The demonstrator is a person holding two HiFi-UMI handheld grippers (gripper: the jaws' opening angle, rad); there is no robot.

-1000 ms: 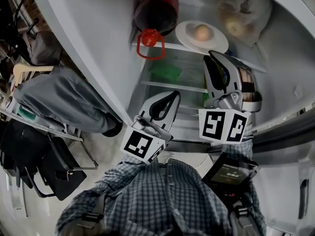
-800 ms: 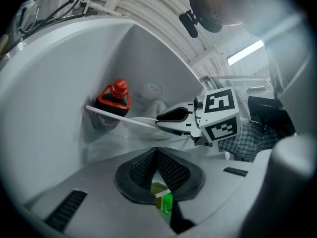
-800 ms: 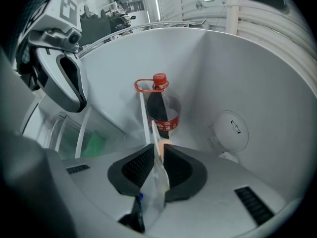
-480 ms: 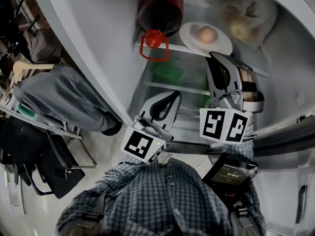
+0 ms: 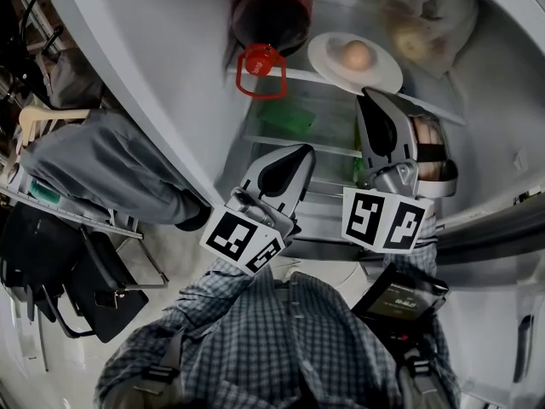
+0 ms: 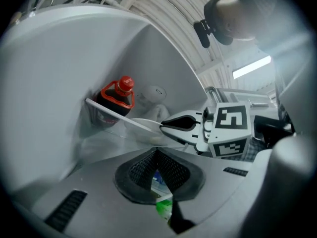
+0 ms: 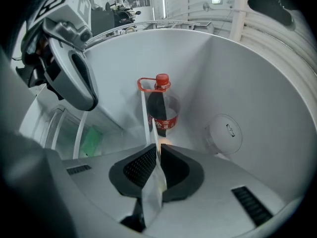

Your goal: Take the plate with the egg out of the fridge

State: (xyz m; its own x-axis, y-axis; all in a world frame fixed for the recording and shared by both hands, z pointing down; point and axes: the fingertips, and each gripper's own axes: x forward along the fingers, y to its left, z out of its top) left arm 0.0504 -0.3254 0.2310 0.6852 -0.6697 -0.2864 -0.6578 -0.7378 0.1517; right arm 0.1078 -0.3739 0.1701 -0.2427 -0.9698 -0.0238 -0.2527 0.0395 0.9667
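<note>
A white plate (image 5: 375,69) with a brown egg (image 5: 356,54) rests on the fridge's upper glass shelf (image 5: 298,77). My right gripper (image 5: 370,96) reaches up to the plate's near rim. In the right gripper view its pads are closed on the thin white plate (image 7: 156,182), seen edge-on, and the egg (image 7: 166,143) peeks just past them. My left gripper (image 5: 298,152) hangs lower and to the left, in front of the lower shelves, shut and empty. In the left gripper view its pads (image 6: 171,170) meet, with the plate (image 6: 141,125) and the right gripper (image 6: 166,125) ahead.
A dark bottle with a red cap (image 5: 271,15) stands on the same shelf just left of the plate. A plastic bag of food (image 5: 417,15) lies to its right. Something green (image 5: 285,119) sits on the shelf below. The open fridge door (image 5: 145,83) is at the left.
The left gripper has risen a little toward the shelves and rolled slightly. The right gripper and the plate stay where they were.
</note>
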